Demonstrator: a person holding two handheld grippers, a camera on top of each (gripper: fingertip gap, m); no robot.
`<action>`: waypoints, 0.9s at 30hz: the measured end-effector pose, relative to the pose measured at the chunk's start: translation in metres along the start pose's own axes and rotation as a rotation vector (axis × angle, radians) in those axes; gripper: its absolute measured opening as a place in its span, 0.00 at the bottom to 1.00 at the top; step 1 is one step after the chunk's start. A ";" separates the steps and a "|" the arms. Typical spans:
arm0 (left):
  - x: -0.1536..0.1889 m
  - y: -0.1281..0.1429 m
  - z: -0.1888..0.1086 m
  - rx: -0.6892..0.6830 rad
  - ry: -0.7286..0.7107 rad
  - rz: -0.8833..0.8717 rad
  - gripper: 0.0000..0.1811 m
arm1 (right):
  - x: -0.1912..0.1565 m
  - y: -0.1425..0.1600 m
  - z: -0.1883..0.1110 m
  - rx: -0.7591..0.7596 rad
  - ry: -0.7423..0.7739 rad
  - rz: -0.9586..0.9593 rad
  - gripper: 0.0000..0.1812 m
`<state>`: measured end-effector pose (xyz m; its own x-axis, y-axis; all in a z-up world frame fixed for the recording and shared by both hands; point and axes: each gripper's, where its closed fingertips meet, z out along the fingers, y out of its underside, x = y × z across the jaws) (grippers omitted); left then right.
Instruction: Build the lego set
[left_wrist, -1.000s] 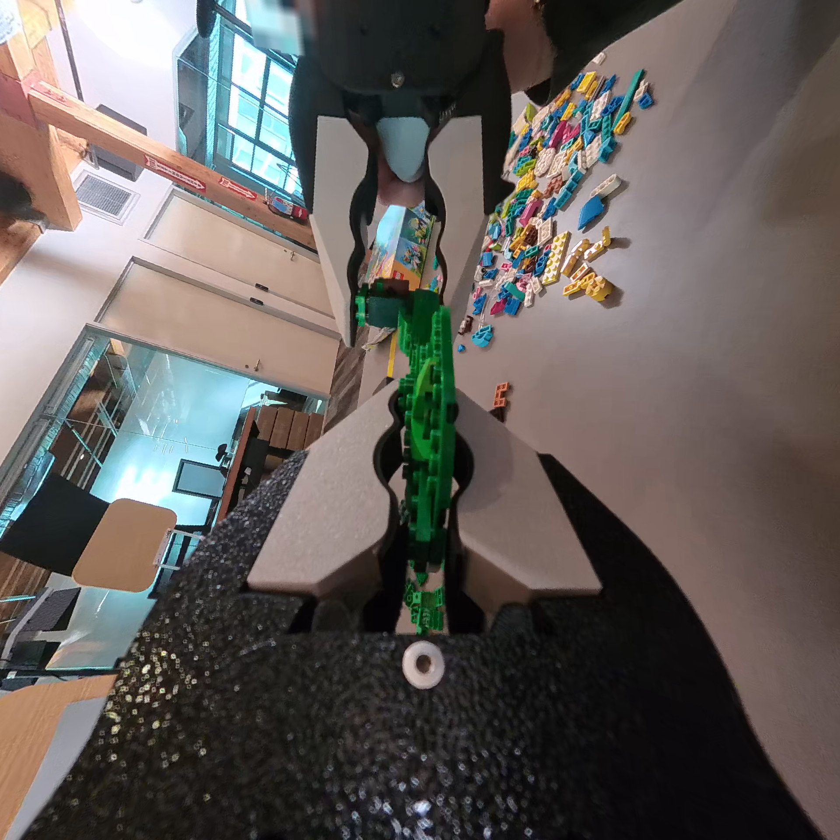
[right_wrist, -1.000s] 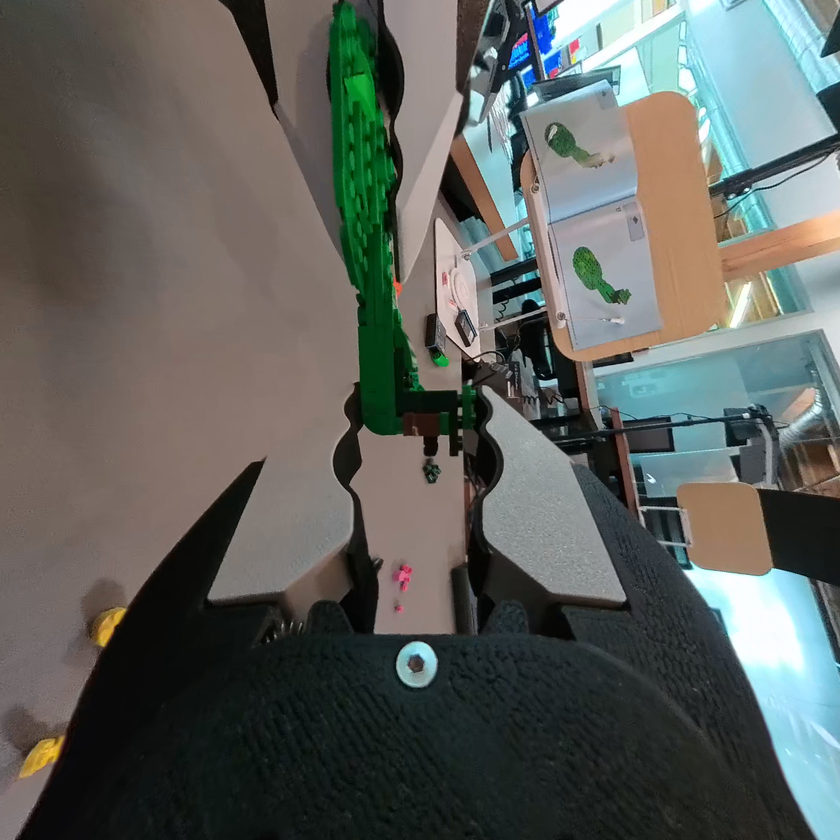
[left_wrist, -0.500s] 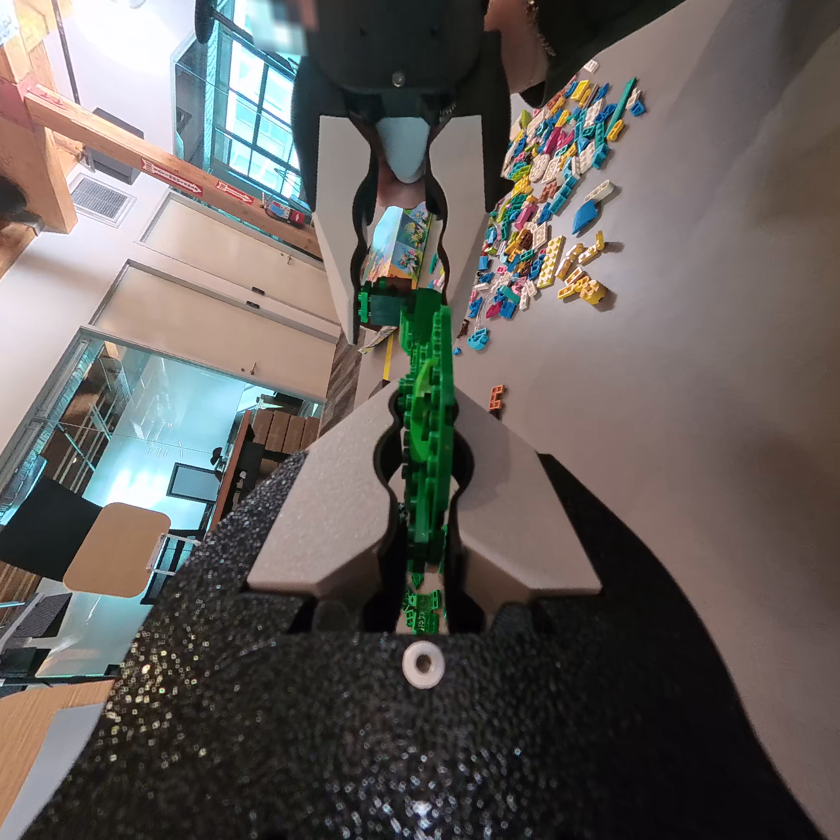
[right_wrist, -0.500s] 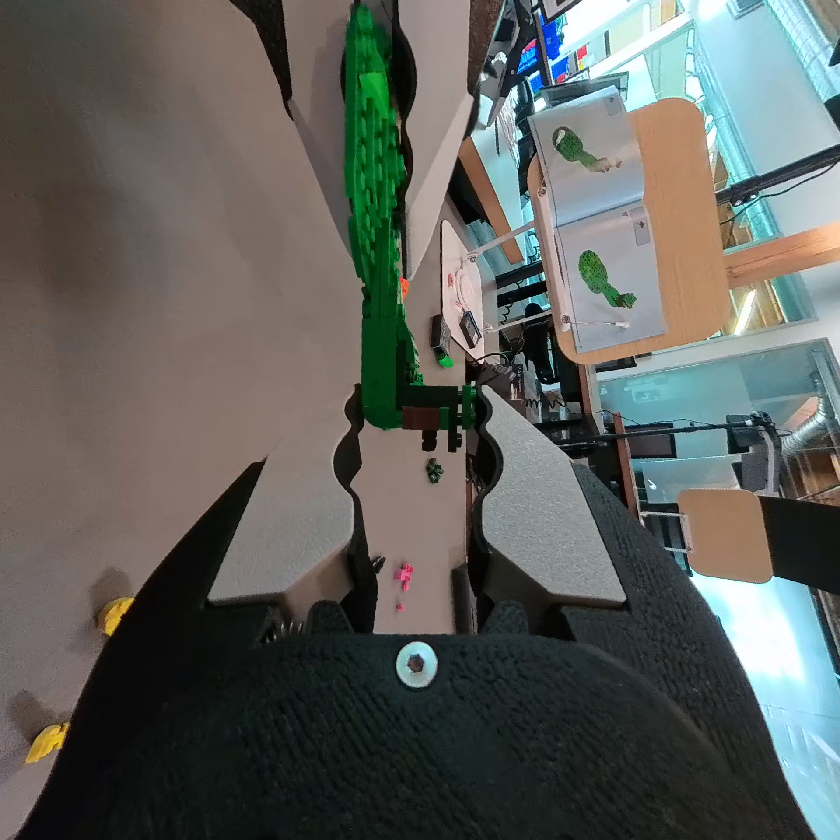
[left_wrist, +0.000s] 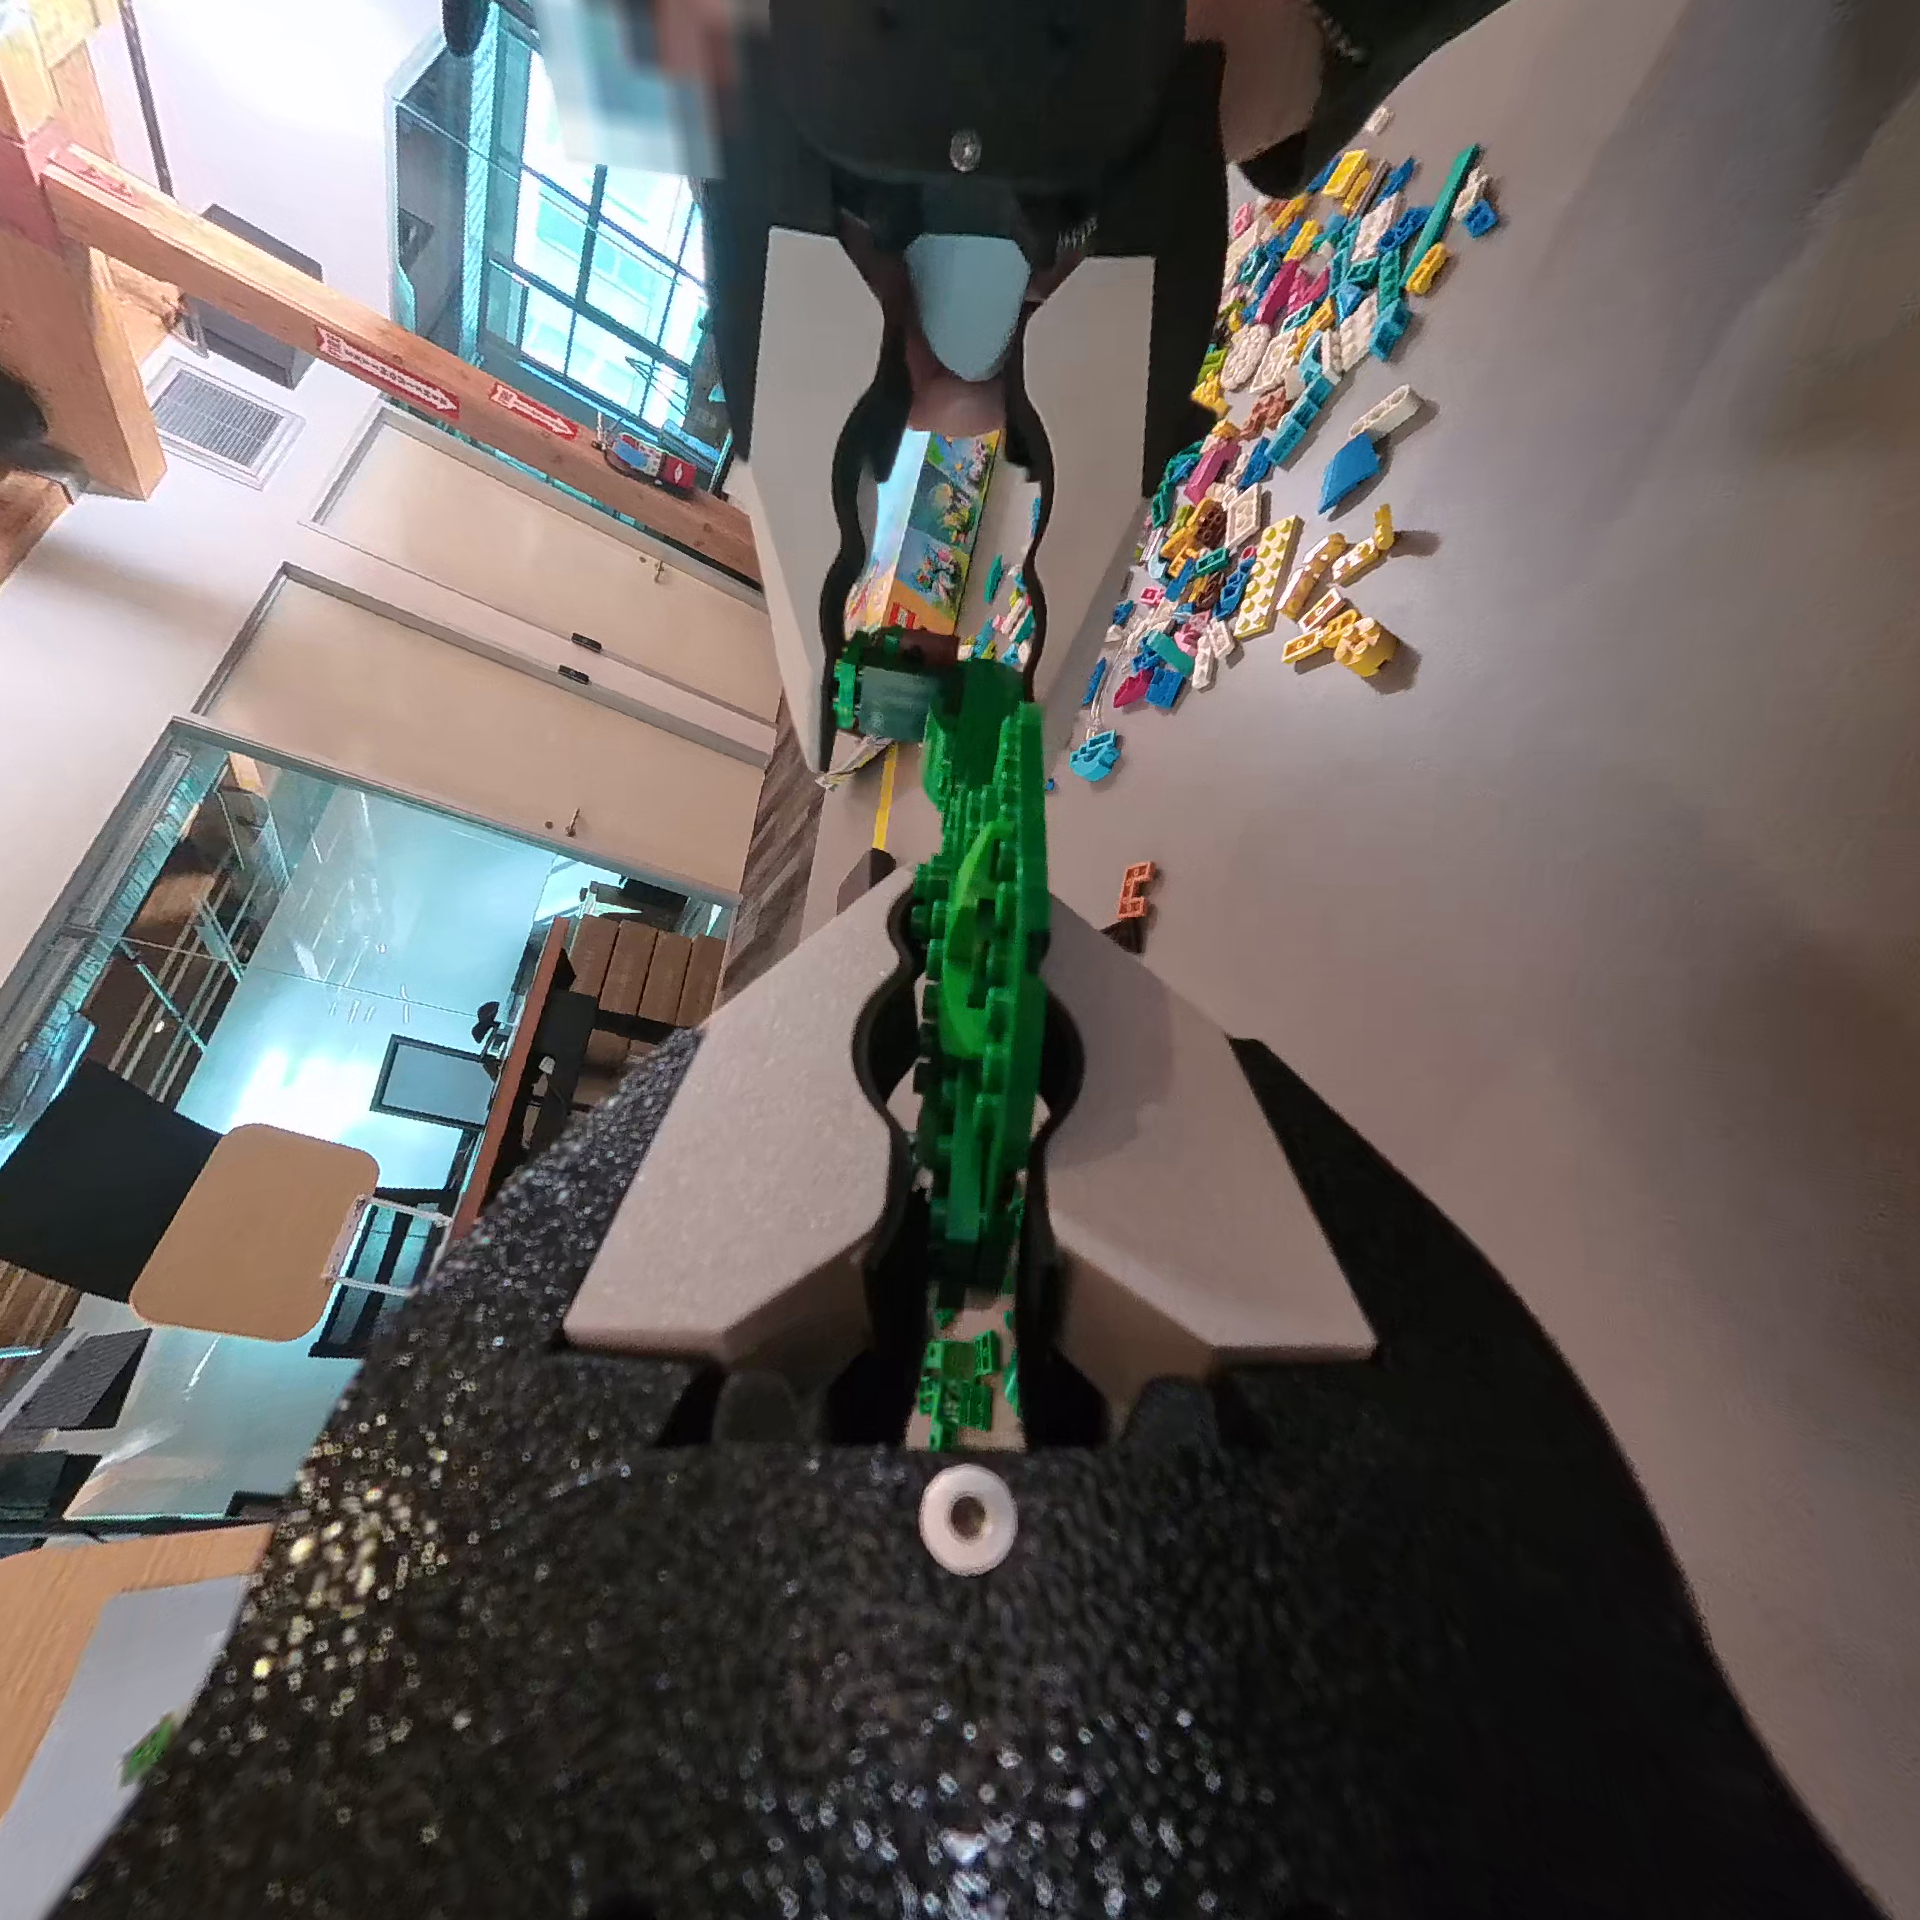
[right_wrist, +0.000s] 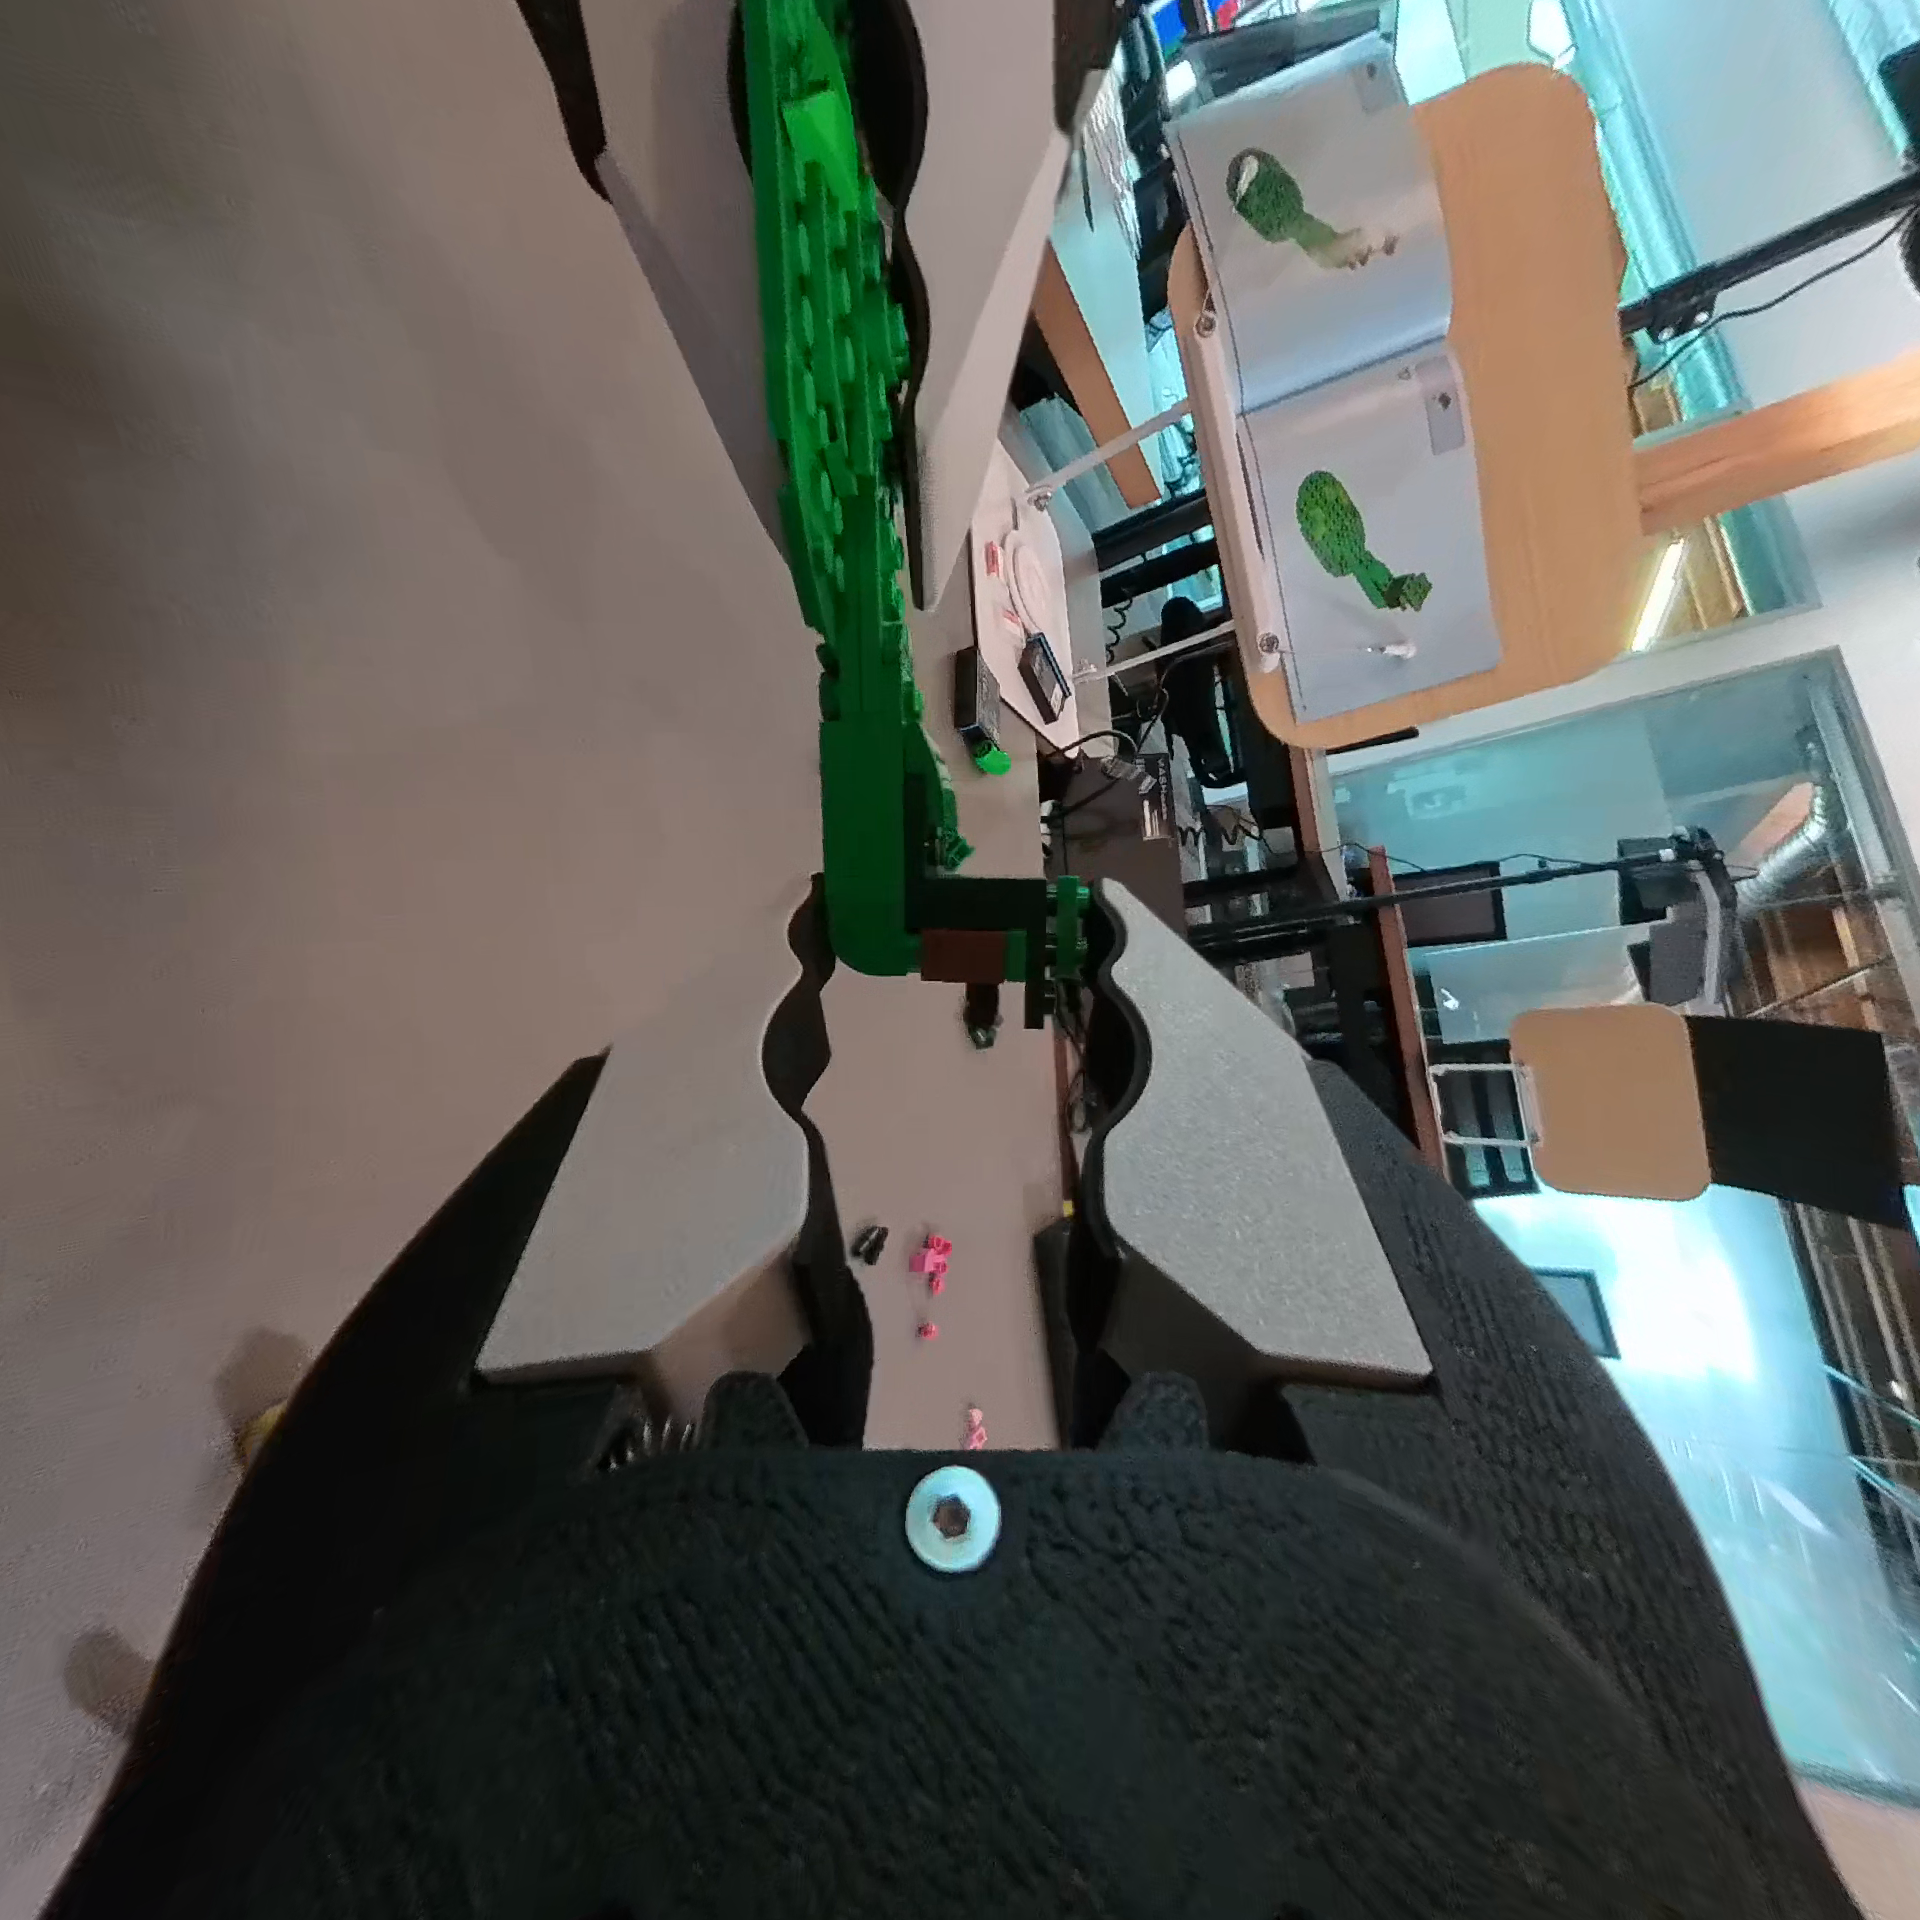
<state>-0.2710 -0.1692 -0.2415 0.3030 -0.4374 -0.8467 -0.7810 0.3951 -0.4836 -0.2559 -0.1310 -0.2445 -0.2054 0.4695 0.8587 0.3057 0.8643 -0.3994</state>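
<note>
- Two grippers are closed on one green lego build (left_wrist: 982, 997), which is held edge-on above the grey counter (left_wrist: 1558, 935).
- The wide leaf-shaped part is clamped by the left gripper (left_wrist: 977, 935).
- The narrow end with dark green and brown bricks is pinched at the tips of the right gripper (right_wrist: 961, 935).
- A pile of loose coloured bricks (left_wrist: 1278, 468) is seen beyond on the counter.
- An open instruction booklet (right_wrist: 1351, 395) is propped at the right.

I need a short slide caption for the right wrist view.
Right gripper pinches the stem end of a green lego build above the grey table.
</note>
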 end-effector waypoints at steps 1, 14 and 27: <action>0.000 0.000 -0.001 0.008 0.002 -0.006 0.06 | 0.000 -0.001 0.000 0.008 -0.001 -0.004 0.26; 0.003 -0.004 0.000 0.045 0.014 -0.040 0.07 | -0.002 -0.005 -0.004 0.050 -0.029 -0.017 0.26; -0.066 -0.024 -0.002 0.327 -0.130 -0.623 0.67 | 0.066 -0.021 -0.023 0.135 0.192 0.041 0.26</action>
<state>-0.2736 -0.1517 -0.1731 0.7176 -0.5690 -0.4016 -0.2441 0.3345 -0.9102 -0.2545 -0.1223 -0.1724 -0.0107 0.4733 0.8808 0.1806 0.8673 -0.4638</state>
